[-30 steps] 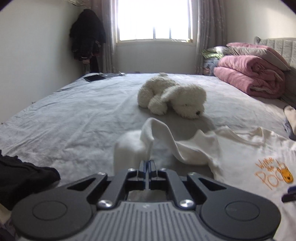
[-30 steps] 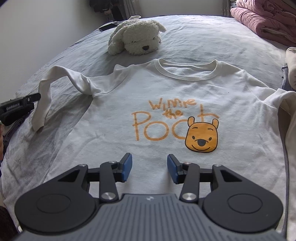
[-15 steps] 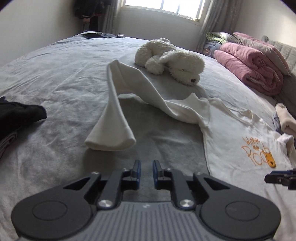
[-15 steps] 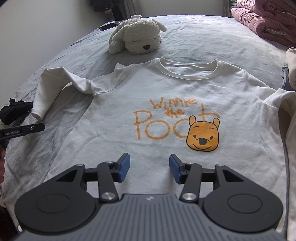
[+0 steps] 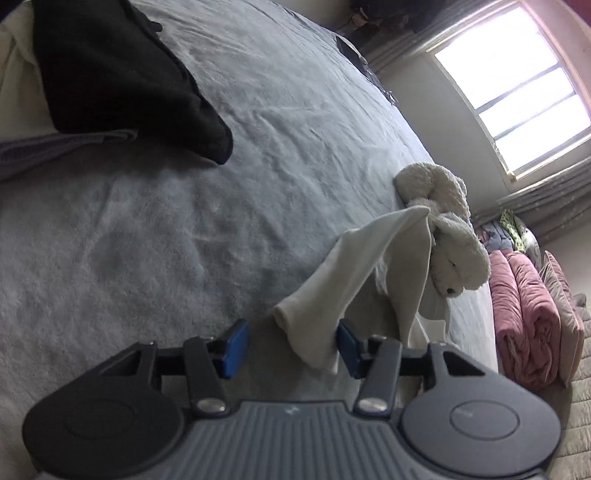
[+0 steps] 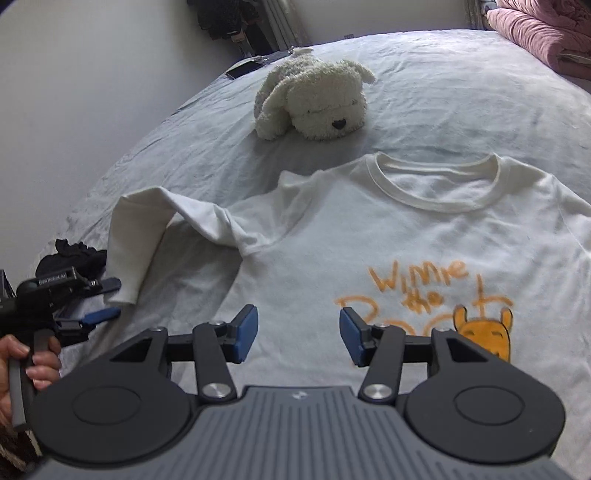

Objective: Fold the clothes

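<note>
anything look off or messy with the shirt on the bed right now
Yes: the sweatshirt lies flat, but its sleeve is doubled back on itself, cuff near the open left gripper. A plush dog sits just above the collar.

You have open grey bedsheet far right; the fluffy white plush dog blocks the far centre, a crumpled black garment sits near left, and rolled pink quilts line the far-right edge.
</note>
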`<state>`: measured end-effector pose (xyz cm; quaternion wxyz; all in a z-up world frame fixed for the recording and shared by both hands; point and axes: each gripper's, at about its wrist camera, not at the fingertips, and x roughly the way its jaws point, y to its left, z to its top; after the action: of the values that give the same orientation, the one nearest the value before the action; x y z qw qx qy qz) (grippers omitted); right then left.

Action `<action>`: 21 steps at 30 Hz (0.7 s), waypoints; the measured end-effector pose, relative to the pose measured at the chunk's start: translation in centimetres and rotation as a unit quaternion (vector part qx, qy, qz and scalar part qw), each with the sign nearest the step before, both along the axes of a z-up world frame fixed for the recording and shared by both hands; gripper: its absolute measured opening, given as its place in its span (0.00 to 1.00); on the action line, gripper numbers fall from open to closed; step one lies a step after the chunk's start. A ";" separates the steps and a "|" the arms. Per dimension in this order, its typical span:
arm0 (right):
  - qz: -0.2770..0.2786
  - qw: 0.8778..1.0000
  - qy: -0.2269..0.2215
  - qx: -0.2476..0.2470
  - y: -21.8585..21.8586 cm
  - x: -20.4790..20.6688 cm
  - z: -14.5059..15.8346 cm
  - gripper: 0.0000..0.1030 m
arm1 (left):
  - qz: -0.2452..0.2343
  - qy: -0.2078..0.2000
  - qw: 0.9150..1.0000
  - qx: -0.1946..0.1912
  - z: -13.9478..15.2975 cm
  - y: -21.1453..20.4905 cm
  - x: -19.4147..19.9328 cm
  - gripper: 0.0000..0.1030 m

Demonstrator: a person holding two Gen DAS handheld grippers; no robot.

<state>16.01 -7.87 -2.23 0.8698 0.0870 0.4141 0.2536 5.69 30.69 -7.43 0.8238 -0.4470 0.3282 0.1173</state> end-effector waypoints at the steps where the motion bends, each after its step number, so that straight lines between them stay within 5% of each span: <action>1: 0.005 1.000 -0.005 0.011 0.7 0.9 0.3 0.52 | 0.005 -0.005 1.000 -0.004 -0.1 0.0 0.0 0.49; 9: 0.033 0.996 -0.020 0.080 6.3 7.1 -1.4 0.52 | 0.016 -0.040 0.999 -0.009 1.2 0.3 0.0 0.49; 16: 0.050 0.992 -0.011 0.115 8.5 9.9 -5.2 0.50 | -0.023 -0.053 0.994 0.092 2.7 -1.0 2.3 0.49; 21: 0.061 0.986 -0.015 0.154 7.8 10.0 -6.4 0.32 | -0.065 -0.034 0.977 0.202 3.0 -2.7 4.2 0.49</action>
<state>25.99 -0.10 -8.67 0.8349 0.1911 0.3617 0.3683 9.92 28.02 -4.47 0.9134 -0.2532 0.2982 0.1123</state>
